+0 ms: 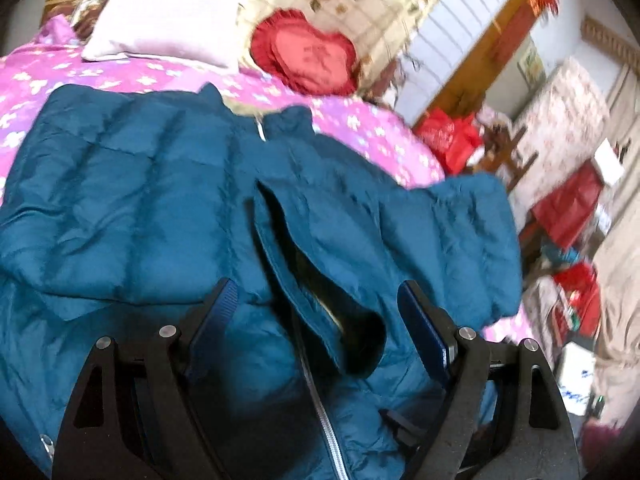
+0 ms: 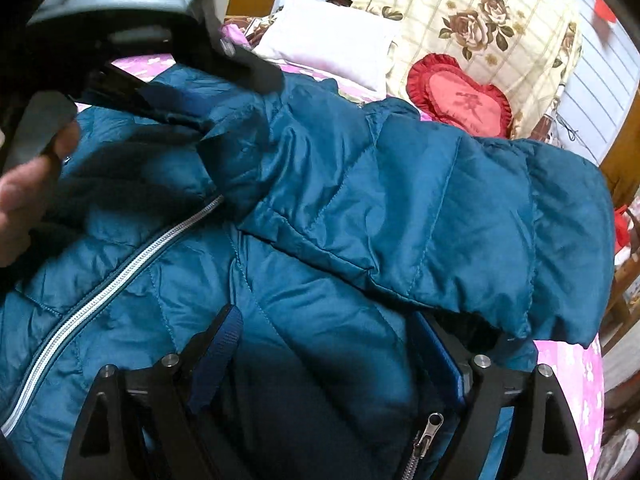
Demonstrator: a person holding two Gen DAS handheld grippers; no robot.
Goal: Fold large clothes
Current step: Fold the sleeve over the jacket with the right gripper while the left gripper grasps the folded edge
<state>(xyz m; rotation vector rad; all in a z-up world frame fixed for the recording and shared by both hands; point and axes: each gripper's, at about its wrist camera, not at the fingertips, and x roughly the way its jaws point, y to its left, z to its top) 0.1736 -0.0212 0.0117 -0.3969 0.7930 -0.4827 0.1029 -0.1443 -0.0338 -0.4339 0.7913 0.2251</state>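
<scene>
We see the teal jacket [image 1: 132, 184] spread on the pink bed [image 1: 372, 132], its hem cut off below. Our left gripper [image 1: 316, 312] and right gripper [image 2: 328, 340] both gape wide above it, holding nothing; the room beyond is blurred

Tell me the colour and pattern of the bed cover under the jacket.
Pink-purple with small white flowers: the bed cover shows best in the left wrist view.

We note a bed [image 1: 360, 120] with pink flowered cover, a white pillow [image 1: 168, 12] and red heart cushion [image 1: 308, 56] at its head, rose-print fabric [image 2: 480, 20] behind, red bags [image 1: 448, 140] beside.
</scene>
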